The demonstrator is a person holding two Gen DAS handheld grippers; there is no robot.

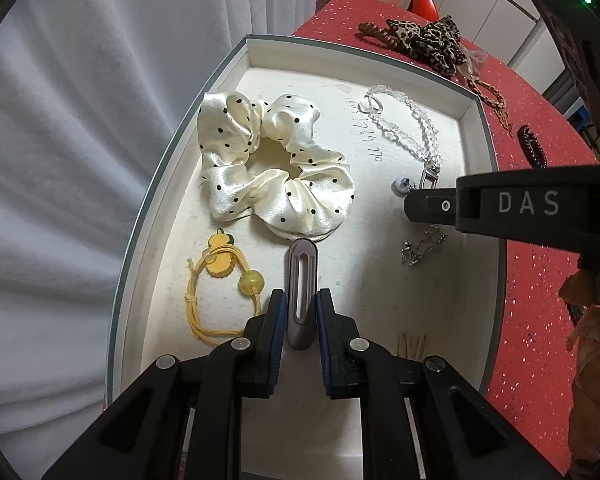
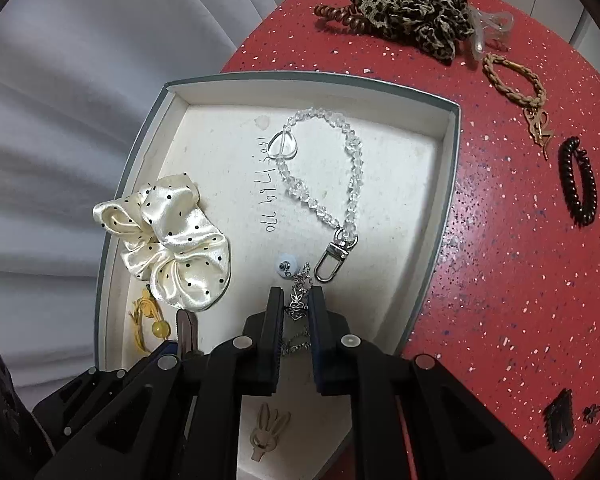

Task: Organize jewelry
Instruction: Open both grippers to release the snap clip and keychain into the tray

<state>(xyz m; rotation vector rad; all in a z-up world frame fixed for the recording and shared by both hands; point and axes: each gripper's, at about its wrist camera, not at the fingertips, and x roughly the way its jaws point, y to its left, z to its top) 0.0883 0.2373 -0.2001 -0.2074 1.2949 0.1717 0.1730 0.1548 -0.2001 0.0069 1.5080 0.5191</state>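
Note:
A white open box [image 1: 256, 46] [image 2: 172, 92] sits on a red table. My left gripper [image 1: 301, 298] is shut on a grey hair clip [image 1: 300, 292] low over the box floor. My right gripper [image 2: 296, 294] is shut on a silver chain with a pale bead [image 2: 298, 280]; it also shows from the side in the left wrist view [image 1: 412, 204]. In the box lie a cream polka-dot scrunchie [image 1: 274, 168] [image 2: 172, 240], a yellow hair tie [image 1: 220, 284] [image 2: 150, 320], a clear bead strap [image 1: 404, 124] [image 2: 324, 172] and a beige clip [image 2: 266, 428].
On the red table [image 2: 500, 240] lie a leopard scrunchie [image 2: 416, 12], brown coil ties [image 2: 336, 16], a braided bracelet [image 2: 516, 84], a dark coil tie [image 2: 578, 180], a black clip [image 2: 560, 420] and small pins at the right edge. White curtain hangs left of the box.

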